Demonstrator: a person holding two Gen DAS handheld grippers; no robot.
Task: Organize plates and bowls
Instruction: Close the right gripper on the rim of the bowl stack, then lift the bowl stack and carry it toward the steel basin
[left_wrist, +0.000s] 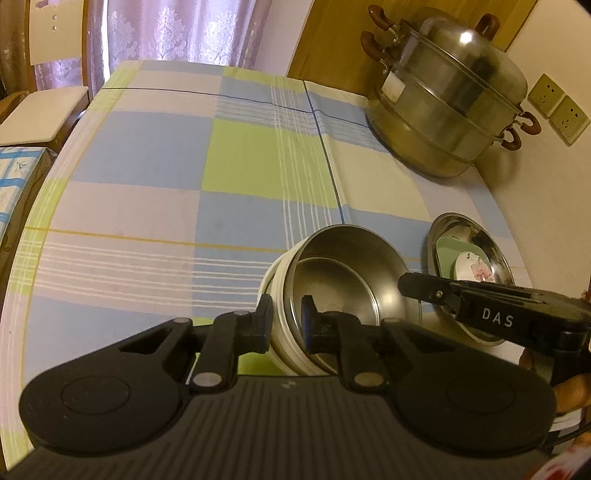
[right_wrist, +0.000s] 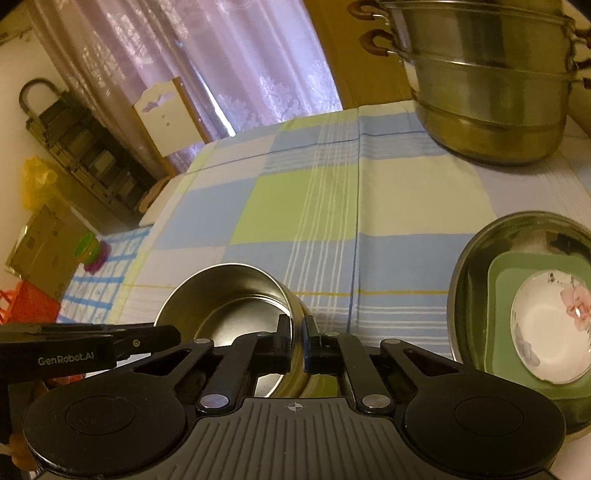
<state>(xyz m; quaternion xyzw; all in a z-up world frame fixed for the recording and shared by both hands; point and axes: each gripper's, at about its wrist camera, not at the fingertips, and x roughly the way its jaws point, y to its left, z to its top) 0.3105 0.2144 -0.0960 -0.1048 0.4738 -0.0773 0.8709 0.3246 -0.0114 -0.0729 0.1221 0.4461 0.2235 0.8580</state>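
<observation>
Left claw (left_wrist: 286, 319) pinching near rim of steel bowl with white outer wall (left_wrist: 332, 280), one finger outside, one inside. Right claw (right_wrist: 297, 341) pinching same bowl's rim (right_wrist: 236, 295) on opposite side. Bowl tilted over checked-cloth surface (left_wrist: 166, 155). Just beside it: wide steel basin (right_wrist: 480, 254) holding green square plate (right_wrist: 517, 266) and white floral dish (right_wrist: 546, 332). Stacked steel steamer pot (left_wrist: 450, 96) at far corner.

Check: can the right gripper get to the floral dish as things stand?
Probably not yet: the right gripper is shut on the steel bowl's rim, as is the left gripper. The floral dish lies uncovered on the green plate, nothing across the path.
</observation>
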